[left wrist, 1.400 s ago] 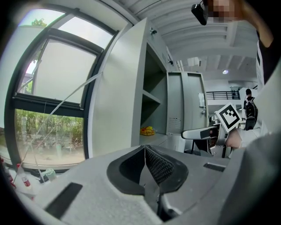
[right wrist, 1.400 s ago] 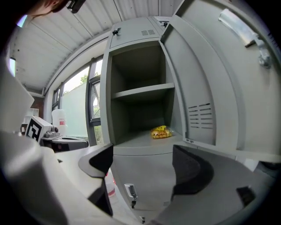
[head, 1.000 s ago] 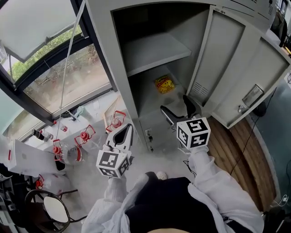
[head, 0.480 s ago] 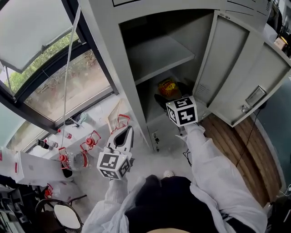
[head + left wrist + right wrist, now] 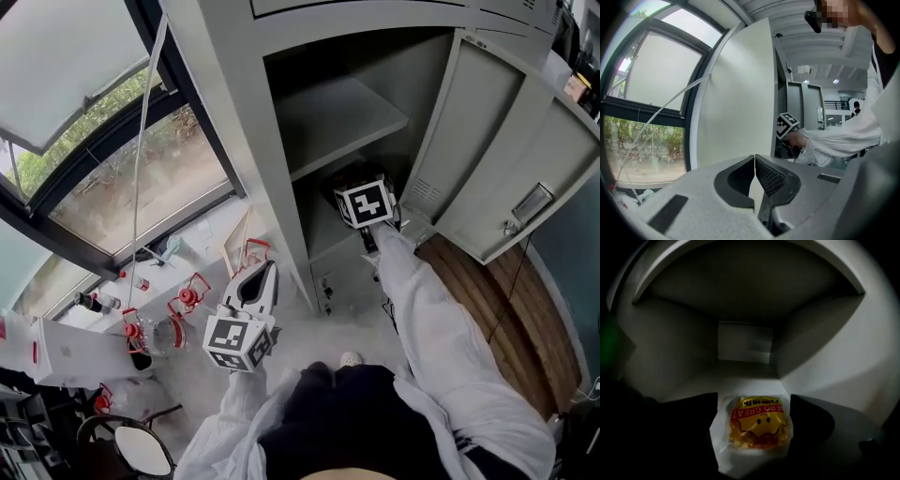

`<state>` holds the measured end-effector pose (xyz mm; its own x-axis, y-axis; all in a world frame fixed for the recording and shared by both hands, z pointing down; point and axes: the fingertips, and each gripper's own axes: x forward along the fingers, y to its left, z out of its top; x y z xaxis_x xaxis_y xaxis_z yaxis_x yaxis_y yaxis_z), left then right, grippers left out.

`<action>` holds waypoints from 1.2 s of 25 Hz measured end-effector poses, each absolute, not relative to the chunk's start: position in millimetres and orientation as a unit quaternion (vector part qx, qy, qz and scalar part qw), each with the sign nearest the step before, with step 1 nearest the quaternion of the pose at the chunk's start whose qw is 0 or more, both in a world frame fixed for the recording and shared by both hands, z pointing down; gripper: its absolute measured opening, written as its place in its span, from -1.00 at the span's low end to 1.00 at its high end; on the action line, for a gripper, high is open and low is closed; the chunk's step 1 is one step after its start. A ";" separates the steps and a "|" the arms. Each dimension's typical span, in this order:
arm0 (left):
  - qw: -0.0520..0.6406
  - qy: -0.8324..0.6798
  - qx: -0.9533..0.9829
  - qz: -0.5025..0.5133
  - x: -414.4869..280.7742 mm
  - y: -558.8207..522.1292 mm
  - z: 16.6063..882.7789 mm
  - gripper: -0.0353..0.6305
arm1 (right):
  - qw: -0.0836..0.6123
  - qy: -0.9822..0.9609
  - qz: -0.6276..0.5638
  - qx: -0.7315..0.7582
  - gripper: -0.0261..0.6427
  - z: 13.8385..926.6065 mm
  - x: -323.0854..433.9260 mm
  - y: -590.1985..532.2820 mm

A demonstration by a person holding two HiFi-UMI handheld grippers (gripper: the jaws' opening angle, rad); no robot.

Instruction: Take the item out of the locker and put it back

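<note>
**Right arm extended, left tucked low**

The right arm [image 5: 427, 319] stretches forward and down. The right gripper [image 5: 753, 398] has its jaws opening, with a packet [image 5: 759, 425] lying between them. The left gripper [image 5: 261, 279] hangs low by the waist, jaws together, empty.

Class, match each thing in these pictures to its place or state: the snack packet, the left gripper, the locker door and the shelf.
Things:
1. snack packet
2. left gripper
3. locker door
4. shelf

Places or states:
A. swung open
B. jaws shut, nothing between them
C. lying on the floor of the lower compartment
D. grey divider above the lower compartment

Pairs: 1-C, 2-B, 3-A, 4-D.
</note>
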<state>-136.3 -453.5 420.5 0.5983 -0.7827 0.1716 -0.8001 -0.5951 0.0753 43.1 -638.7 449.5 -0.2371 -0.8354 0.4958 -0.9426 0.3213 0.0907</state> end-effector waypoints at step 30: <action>0.070 -0.433 0.897 0.057 -146.4 -445.4 419.4 -0.86 | 0.278 -0.768 0.111 0.566 0.06 467.3 43.8 -644.9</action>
